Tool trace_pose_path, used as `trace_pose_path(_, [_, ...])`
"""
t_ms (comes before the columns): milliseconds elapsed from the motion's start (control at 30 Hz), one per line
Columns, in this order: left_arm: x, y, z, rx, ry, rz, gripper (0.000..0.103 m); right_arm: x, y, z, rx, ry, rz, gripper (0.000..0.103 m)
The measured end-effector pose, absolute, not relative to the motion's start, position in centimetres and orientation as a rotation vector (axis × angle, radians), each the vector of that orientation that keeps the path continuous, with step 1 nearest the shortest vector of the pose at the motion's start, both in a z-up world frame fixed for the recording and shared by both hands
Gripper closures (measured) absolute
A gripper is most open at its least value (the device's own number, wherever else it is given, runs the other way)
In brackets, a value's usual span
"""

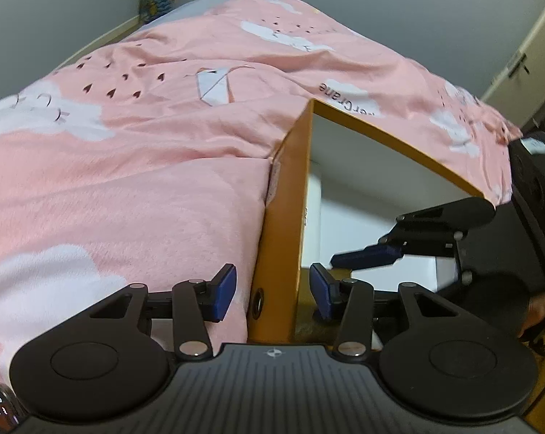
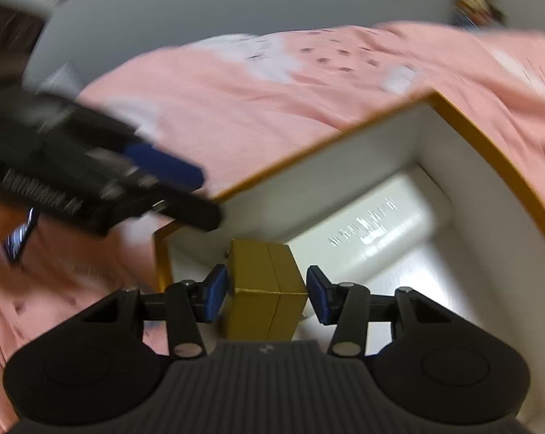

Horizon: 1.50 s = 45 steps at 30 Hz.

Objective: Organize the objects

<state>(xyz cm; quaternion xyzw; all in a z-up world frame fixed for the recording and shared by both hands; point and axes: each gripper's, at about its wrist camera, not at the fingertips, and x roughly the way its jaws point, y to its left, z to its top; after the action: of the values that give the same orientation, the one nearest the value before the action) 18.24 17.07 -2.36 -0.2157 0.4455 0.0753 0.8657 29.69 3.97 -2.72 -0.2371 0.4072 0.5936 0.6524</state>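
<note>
The small gold box [image 2: 267, 289] sits between the right gripper [image 2: 267, 293] jaws, spread with gaps either side, low inside the large orange box [image 1: 283, 217] on the pink bed cover [image 1: 128, 181]; close squarely on its flat sides (blur hides contact); the left gripper [image 1: 272, 289], jaws spread, straddles the near-left wall.

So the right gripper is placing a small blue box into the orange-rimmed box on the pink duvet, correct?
Not quite: the small box is gold, not blue; only the right gripper fingers are blue. The right wrist view shows it inside the orange-rimmed box on the pink duvet.
</note>
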Motion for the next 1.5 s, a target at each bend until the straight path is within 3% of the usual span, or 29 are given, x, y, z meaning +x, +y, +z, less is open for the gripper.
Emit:
trace_pose_path(100, [18.2, 17.3, -2.6, -0.480, 0.935, 0.160, 0.049, 28.9, 4.9, -3.0, -0.641, 0.922, 1.416, 0.066])
trace_pose_path(267, [18.1, 16.9, -3.3, -0.515, 0.942, 0.151, 0.051, 29.1, 5.7, -3.3, -0.635, 0.966, 1.389, 0.063])
trace_pose_path(367, [17.9, 17.0, -3.7, -0.536, 0.941, 0.160, 0.053, 29.7, 4.9, -3.0, -0.574, 0.995, 1.346, 0.050])
trace_pose_path(733, [17.1, 16.9, -4.3, -0.576, 0.917, 0.190, 0.066, 33.8, -1.7, -4.0, -0.146, 1.349, 0.993, 0.049])
trace_pose_path(800, [17.1, 16.5, -4.2, -0.558, 0.909, 0.194, 0.070, 33.9, -2.5, -4.9, -0.057, 1.395, 0.970, 0.052])
trace_pose_path(933, [16.9, 15.9, -4.3, -0.546, 0.905, 0.184, 0.073, 33.6, -2.3, -6.0, 0.017, 1.394, 0.941, 0.073])
trace_pose_path(1067, [16.9, 15.4, -4.3, -0.534, 0.901, 0.175, 0.076, 33.2, -1.5, -6.5, 0.081, 1.393, 0.925, 0.081])
trace_pose_path(1500, [16.7, 15.6, -4.2, -0.550, 0.862, 0.187, 0.076, 32.6, 0.0, -6.2, 0.075, 1.390, 0.937, 0.079])
